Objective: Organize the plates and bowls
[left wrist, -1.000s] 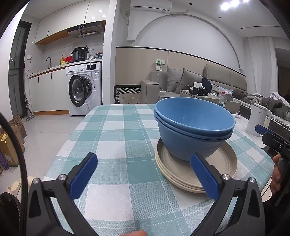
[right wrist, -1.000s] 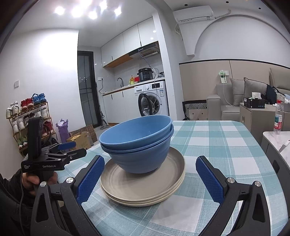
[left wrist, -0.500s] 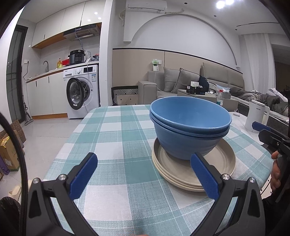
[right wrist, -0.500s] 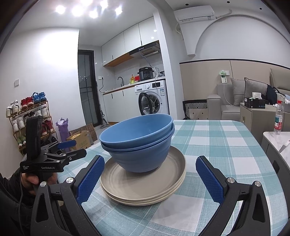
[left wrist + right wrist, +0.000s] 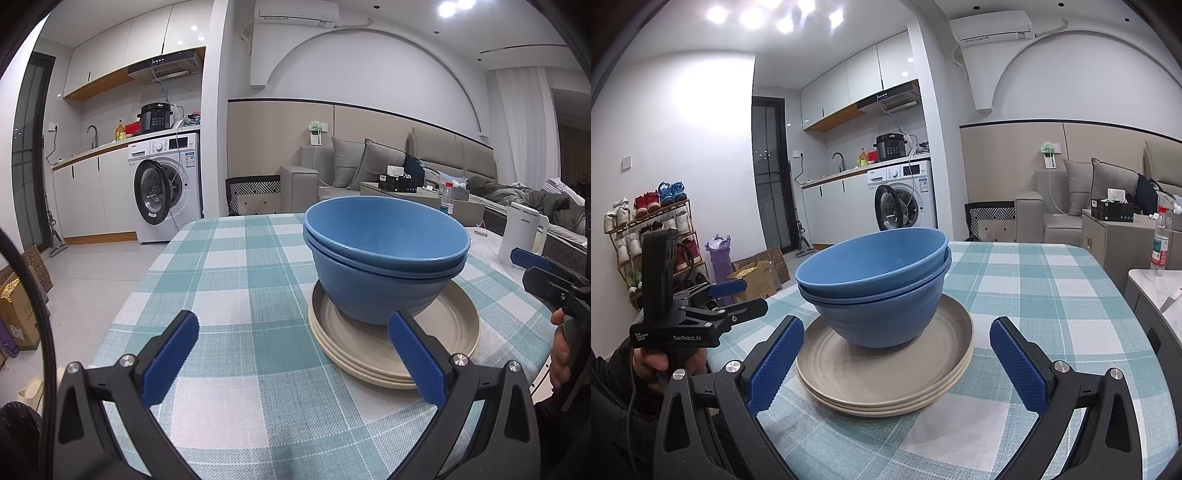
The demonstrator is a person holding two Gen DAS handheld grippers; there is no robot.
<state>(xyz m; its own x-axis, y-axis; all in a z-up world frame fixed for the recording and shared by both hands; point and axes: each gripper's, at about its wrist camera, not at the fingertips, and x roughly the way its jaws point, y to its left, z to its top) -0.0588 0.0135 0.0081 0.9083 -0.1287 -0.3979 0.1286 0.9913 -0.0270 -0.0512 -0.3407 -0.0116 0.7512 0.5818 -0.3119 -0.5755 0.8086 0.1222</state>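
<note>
Bowls (image 5: 384,254) — two blue ones nested together — sit on a stack of beige plates (image 5: 397,343) on a table with a teal-and-white checked cloth (image 5: 236,280). Left gripper (image 5: 293,360) and right gripper (image 5: 897,363) both hover near the stack, jaws spread wide — neither holding anything.

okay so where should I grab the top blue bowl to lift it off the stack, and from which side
Grip the top blue bowl by its rim, one finger inside and one outside the wall. It sits nested in the lower blue bowl, so only its rim stands free. The right gripper is open and faces the near rim, so coming from that side, above the beige plates, looks simplest.
</note>
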